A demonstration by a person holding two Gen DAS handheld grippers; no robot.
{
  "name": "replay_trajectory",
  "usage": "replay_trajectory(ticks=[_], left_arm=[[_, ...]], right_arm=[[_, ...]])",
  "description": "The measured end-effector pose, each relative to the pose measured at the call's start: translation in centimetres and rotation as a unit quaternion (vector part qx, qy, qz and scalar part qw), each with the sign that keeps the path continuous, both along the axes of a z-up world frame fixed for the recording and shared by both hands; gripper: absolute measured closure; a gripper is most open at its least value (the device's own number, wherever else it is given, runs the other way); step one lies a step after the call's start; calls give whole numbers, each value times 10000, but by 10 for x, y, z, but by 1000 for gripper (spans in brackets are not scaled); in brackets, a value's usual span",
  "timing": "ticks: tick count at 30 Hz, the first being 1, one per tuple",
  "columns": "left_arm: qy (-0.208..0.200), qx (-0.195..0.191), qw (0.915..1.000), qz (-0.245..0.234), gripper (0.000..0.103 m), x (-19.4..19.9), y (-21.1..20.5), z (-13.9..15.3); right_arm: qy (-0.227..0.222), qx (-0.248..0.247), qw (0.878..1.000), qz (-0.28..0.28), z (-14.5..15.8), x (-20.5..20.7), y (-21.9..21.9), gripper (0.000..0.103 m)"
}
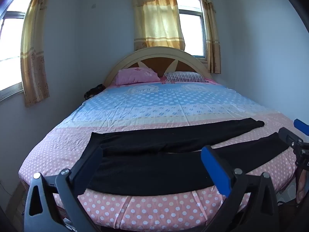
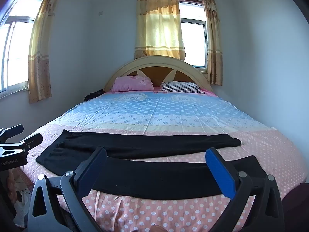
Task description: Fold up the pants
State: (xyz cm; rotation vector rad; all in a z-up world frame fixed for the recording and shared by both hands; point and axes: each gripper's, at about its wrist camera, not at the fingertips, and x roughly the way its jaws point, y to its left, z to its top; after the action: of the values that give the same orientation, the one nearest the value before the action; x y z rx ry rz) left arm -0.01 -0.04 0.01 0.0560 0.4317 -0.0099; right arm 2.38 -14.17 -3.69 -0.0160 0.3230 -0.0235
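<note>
Both tongs, left tongs [image 1: 152,166] and right tongs [image 2: 156,168], are hovering fully spread and empty above the black pants [image 2: 146,176] lying flat across the bed [image 2: 270,154] foot, risking pinching the polka-dot sheet [image 2: 158,212] along with the thin fabric.

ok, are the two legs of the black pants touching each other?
Apart along most of their length: the right wrist view shows pink bedsheet between the far leg and near leg; they join only at the waist.

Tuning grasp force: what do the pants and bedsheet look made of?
Black pants: soft matte knit, maybe fleece or jersey; no sheen, drapes limp over the bed edge. Polka-dot bedsheet: thin woven cotton or polyester, slight sheen, fine crease lines. Both guesses from looks alone.
</note>
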Motion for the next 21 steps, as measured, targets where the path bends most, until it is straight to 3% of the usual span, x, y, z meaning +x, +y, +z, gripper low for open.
replay_trajectory(ticks=[5, 21], left_arm=[[-140, 90, 9999, 25, 0, -1, -5, 0], [-50, -77, 9998, 173, 0, 4, 6, -6]], right_arm=[[-52, 65, 10000, -47, -1, -2, -4, 1], [-20, 28, 9998, -173, -6, 7, -13, 1]])
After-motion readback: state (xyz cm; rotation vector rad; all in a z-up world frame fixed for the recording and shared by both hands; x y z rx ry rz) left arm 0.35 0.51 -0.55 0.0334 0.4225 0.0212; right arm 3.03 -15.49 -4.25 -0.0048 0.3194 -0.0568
